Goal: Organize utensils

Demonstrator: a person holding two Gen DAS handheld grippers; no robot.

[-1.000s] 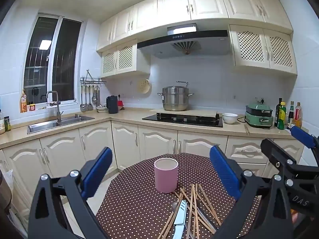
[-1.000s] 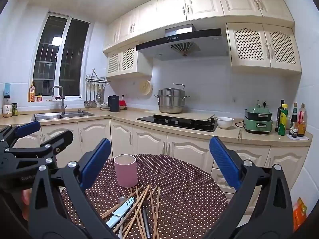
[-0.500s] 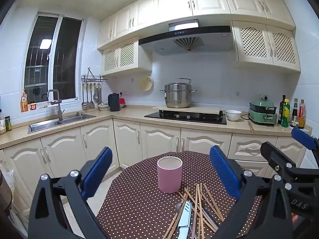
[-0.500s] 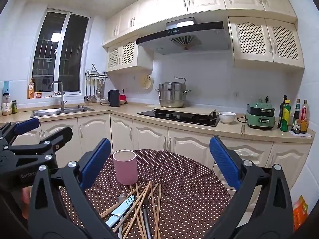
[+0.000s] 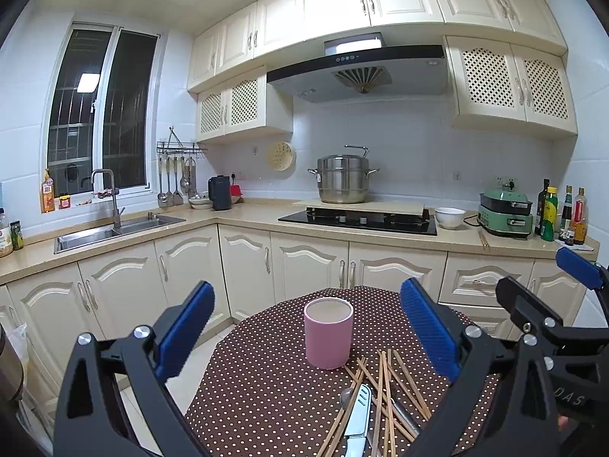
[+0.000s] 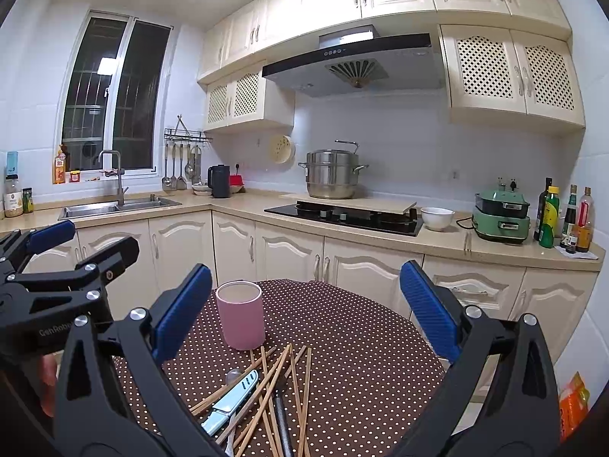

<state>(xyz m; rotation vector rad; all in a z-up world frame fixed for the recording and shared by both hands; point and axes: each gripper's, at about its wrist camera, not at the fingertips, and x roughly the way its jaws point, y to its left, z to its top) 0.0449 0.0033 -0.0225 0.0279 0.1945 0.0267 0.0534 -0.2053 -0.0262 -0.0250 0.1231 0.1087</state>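
Wooden chopsticks (image 6: 283, 388) lie in a loose, crossed heap on the near part of the bench (image 6: 361, 342), which wears a brown cloth with white dots. Mixed into the heap are a pale blue-handled knife (image 6: 230, 400), a spoon (image 6: 233, 375) whose bowl peeks out just behind it, and a dark-handled utensil (image 6: 282, 411) I can't identify. Just beyond the pile, near its far ends, a pink cup (image 6: 240, 316) stands upright; what it holds can't be seen from here.

Both tools hover above the near edge of the bench, side by side. The left hand-held gripper (image 5: 306, 337) is spread wide with nothing between its blue pads, the cup framed in the gap. The right hand-held gripper (image 6: 304, 312) is likewise wide apart and empty, over the heap. Part of a hand (image 6: 47, 384) shows behind the left tool.

Behind runs a cream kitchen: a steel pot (image 6: 332, 173) by the black hob (image 6: 342, 219), a sink (image 6: 114, 203) under the window.
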